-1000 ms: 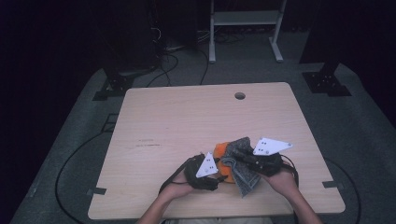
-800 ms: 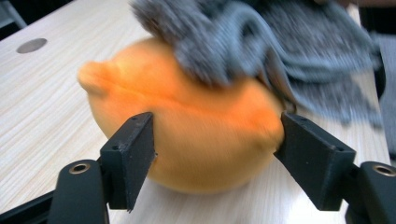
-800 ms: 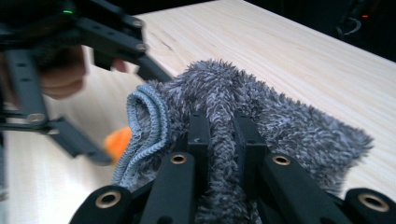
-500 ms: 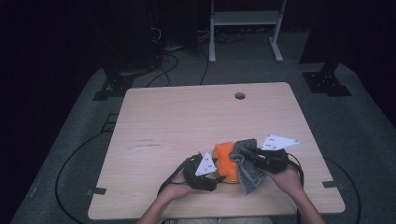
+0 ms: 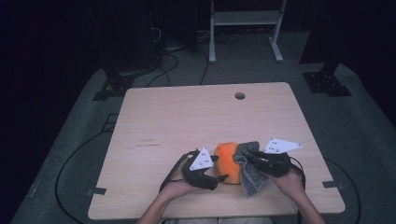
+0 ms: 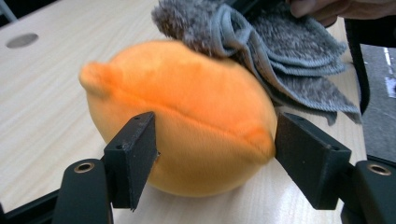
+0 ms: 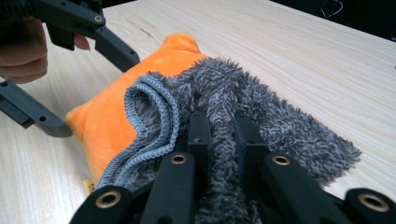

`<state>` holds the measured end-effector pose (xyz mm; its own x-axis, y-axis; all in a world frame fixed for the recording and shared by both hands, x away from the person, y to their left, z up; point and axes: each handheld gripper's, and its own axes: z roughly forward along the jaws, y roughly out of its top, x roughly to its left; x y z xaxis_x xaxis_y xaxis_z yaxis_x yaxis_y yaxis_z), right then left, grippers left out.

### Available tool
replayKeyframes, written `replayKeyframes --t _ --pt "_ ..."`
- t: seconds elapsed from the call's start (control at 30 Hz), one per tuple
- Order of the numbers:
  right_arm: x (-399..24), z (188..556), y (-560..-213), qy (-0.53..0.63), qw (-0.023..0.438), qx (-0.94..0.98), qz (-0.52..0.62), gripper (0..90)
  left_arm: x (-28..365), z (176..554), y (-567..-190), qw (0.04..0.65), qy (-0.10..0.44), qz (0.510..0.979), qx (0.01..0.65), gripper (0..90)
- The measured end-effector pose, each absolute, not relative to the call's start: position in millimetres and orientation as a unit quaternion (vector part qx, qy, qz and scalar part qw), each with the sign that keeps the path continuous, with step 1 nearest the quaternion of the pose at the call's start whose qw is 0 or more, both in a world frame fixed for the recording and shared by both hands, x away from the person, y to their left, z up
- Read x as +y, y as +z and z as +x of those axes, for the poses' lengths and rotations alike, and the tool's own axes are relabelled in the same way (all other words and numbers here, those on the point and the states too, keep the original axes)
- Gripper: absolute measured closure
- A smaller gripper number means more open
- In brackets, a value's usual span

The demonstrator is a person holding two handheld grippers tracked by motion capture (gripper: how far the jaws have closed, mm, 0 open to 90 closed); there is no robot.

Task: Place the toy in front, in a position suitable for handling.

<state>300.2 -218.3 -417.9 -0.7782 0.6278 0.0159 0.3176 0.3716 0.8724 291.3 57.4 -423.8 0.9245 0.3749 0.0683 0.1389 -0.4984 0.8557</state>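
Observation:
An orange plush toy [image 5: 227, 161] lies near the table's front edge, also close up in the left gripper view [image 6: 187, 116]. My left gripper [image 5: 218, 168] [image 6: 212, 149] has its jaws on either side of the plush. They have just been opening, and the plush looks unsqueezed between them. A grey fluffy cloth [image 5: 250, 170] [image 7: 261, 116] drapes over the plush's right side. My right gripper [image 5: 246, 156] [image 7: 218, 123] is shut on a fold of that cloth. The cloth's hemmed edge [image 6: 289, 60] lies against the plush.
The light wooden table [image 5: 187, 116] has a round cable hole [image 5: 240, 95] near its far edge. Cables [image 5: 173, 51] and a white metal frame [image 5: 243, 18] are on the dark floor beyond it. A hand [image 7: 23, 46] holds the left gripper.
The cloth has slid to the right off the plush, uncovering most of its orange surface. The left jaws stand wider apart than before.

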Motion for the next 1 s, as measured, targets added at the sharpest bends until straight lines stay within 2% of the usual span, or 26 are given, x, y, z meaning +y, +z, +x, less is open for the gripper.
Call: replayKeyframes --t 0.13,0.23,0.4,0.53,0.8,1.0 --pt "-214.2 300.5 -418.2 0.483 0.155 0.812 0.289 79.3 56.7 291.5 -422.2 0.482 0.13 0.852 0.158 28.2" --pt "-204.5 301.0 -416.5 0.48 0.155 0.817 0.28 79.4 55.1 293.0 -429.9 0.457 0.142 0.861 0.171 35.5" --pt "-188.1 290.2 -398.9 0.497 0.157 0.819 0.238 79.4 49.6 284.8 -434.3 0.449 0.157 0.87 0.132 35.4" --pt "-172.0 289.0 -400.8 0.479 0.155 0.836 0.217 79.4 52.0 282.2 -437.5 0.432 0.164 0.88 0.107 35.2" --pt "-194.6 295.0 -407.2 0.474 0.16 0.827 0.257 79.5 56.9 288.3 -431.6 0.443 0.143 0.875 0.135 33.3" --pt "-207.2 297.7 -407.3 0.458 0.172 0.83 0.269 79.5 55.9 286.2 -434.4 0.439 0.15 0.876 0.133 33.8"
